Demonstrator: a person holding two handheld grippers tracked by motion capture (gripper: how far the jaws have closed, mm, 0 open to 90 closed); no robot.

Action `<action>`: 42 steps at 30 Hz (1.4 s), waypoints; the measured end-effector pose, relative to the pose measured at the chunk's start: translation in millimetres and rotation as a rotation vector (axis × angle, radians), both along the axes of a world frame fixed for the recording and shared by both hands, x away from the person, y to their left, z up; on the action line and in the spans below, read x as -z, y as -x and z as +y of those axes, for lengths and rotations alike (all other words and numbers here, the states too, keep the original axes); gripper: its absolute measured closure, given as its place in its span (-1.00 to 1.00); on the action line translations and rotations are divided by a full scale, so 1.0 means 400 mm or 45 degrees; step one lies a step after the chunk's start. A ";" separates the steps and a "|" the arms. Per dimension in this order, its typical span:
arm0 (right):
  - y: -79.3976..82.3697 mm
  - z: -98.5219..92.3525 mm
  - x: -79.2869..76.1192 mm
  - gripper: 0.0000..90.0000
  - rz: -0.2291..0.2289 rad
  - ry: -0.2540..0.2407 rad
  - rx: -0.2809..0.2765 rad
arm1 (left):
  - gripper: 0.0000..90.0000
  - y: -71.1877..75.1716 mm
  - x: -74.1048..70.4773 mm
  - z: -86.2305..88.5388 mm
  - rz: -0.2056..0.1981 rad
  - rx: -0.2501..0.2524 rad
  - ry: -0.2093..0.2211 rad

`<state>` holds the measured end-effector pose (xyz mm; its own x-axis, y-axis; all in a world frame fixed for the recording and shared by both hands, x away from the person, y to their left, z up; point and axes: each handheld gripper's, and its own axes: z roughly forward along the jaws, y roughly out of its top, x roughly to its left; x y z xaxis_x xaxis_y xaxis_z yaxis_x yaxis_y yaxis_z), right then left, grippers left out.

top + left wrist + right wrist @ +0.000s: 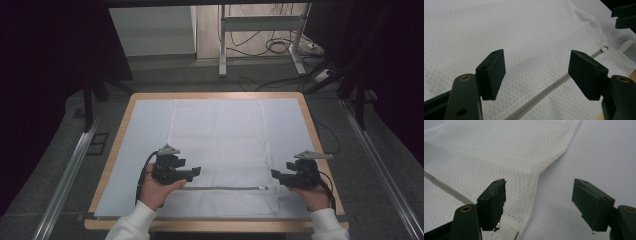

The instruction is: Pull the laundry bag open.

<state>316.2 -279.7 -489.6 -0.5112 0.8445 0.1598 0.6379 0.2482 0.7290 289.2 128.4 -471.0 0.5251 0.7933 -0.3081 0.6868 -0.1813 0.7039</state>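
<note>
Two grippers hang over the near end of a white mesh bag point(217, 150) that lies flat on a white sheet covering the table point(210, 95), seen from the high view: the left gripper point(196, 172) just above the left end of the grey zipper point(222, 188), the right gripper point(274, 174) near its right end, each with its fingers spread and nothing between them. Since the bag already lies smooth, the sensible thing seems to be to take it again only with both hands level, so the cloth does not skew. From the left gripper view, the left gripper point(536, 72) has its fingers wide apart above the mesh, the zipper point(541, 96) runs slantwise beneath them to its pull tab point(604, 49), and a small ridge of cloth rises toward the far corner; a low, flat approach would pinch the zipper seam rather than one loose layer. From the right gripper view, the right gripper point(539, 202) straddles the bag's side edge point(535, 195), one finger over mesh, the other over bare sheet, both clear of the cloth; closing there should catch the hem, provided the fingers go down far enough first.
</note>
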 end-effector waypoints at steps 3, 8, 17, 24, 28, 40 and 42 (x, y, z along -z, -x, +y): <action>0.003 -0.005 -0.004 -0.39 -0.008 -0.012 0.008 | -0.33 0.001 0.002 -0.015 -0.002 0.017 -0.009; 0.003 -0.013 -0.004 -0.39 -0.018 -0.015 0.015 | -0.32 -0.002 0.010 -0.031 0.023 0.041 -0.005; 0.002 -0.011 -0.003 -0.39 -0.012 -0.008 0.013 | -0.31 0.005 0.013 -0.085 0.022 0.101 0.000; 0.001 -0.015 -0.004 -0.39 -0.012 -0.013 0.019 | -0.30 0.002 0.015 -0.133 0.041 0.141 0.009; 0.000 -0.018 -0.003 -0.39 -0.014 -0.012 0.023 | -0.30 0.008 0.014 -0.156 0.015 0.147 0.006; -0.002 -0.020 -0.003 -0.39 -0.006 -0.012 0.032 | -0.29 0.007 0.021 -0.216 0.049 0.209 0.009; -0.002 -0.021 -0.003 -0.39 -0.006 -0.012 0.034 | -0.29 0.006 0.023 -0.224 0.053 0.220 0.005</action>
<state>317.2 -287.9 -488.3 -0.4892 0.8563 0.1655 0.6409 0.2243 0.7342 286.7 38.6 -480.2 0.6404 0.6910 -0.3354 0.6742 -0.2966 0.6763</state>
